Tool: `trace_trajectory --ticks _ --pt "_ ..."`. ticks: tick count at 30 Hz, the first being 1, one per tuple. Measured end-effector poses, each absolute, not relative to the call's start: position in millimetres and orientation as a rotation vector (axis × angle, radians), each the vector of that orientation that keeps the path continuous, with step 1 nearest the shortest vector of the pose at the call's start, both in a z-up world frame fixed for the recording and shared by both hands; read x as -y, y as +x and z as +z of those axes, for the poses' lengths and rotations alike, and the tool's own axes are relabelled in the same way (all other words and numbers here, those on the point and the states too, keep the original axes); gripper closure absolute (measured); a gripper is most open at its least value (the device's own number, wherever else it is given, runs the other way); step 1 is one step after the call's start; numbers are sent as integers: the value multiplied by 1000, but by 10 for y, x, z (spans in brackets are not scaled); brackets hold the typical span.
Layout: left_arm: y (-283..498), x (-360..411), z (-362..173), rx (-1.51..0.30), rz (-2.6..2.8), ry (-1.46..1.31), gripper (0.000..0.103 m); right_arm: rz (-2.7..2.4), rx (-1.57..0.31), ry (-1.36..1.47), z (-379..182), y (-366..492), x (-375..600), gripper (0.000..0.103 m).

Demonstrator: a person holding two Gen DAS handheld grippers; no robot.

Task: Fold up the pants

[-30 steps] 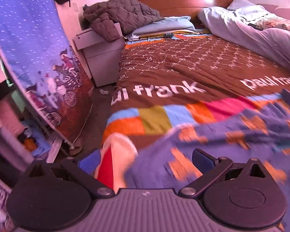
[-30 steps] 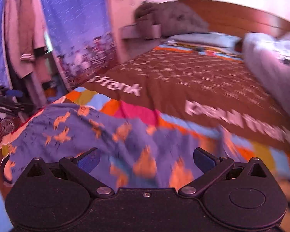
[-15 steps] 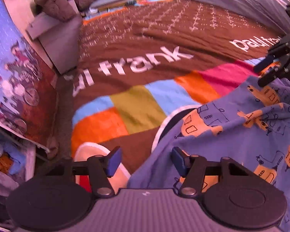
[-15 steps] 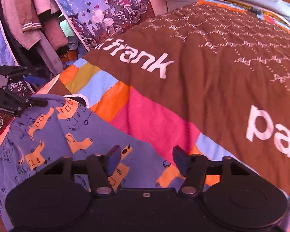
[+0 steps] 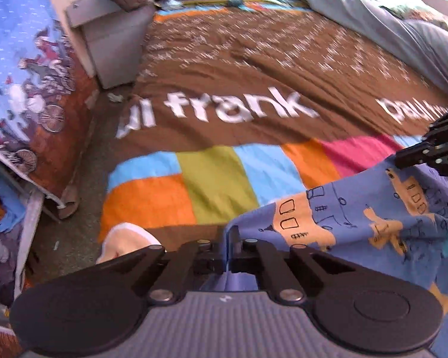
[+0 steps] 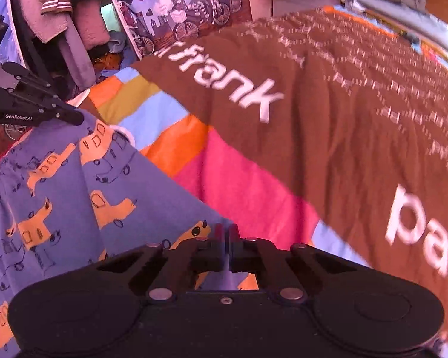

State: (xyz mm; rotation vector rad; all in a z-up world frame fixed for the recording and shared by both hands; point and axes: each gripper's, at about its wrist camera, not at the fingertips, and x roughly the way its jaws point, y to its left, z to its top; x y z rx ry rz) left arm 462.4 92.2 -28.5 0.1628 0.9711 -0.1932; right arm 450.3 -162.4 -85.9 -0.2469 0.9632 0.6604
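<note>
The pants (image 5: 358, 223) are blue-purple with orange car prints and lie at the near edge of the bed. In the left wrist view my left gripper (image 5: 232, 246) is shut on their left edge. In the right wrist view my right gripper (image 6: 225, 243) is shut on the right edge of the pants (image 6: 59, 208). The cloth hangs stretched between the two. The right gripper shows at the right edge of the left wrist view (image 5: 433, 152); the left gripper shows at the left of the right wrist view (image 6: 33, 107).
The bed has a brown "paul frank" blanket (image 5: 239, 74) with coloured blocks at its near end. A grey nightstand (image 5: 113, 41) and a hanging printed sheet (image 5: 24, 74) stand to the left. Clothes hang on a rack (image 6: 62, 15). A grey duvet (image 5: 388, 21) lies at the far right.
Both grippers have closed from open onto the edges of the pants. The cloth is now lifted and pulled taut between them.
</note>
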Motion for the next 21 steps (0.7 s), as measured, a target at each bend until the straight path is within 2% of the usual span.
trace_trajectory --ticks 3,6,13,21 --pt "4603 -951 -226 -906 -137 146 103 617 -879 -249 -706 4551 1605 103" --pt "4667 -997 -302 -929 -105 121 103 555 -800 -207 -654 4630 1618 103" --pt "4624 -981 -311 -925 -86 138 103 543 -851 -225 -918 4704 1449 103" --pt "4035 -804 219 -810 -153 260 103 552 -753 -148 -310 4210 1713 103"
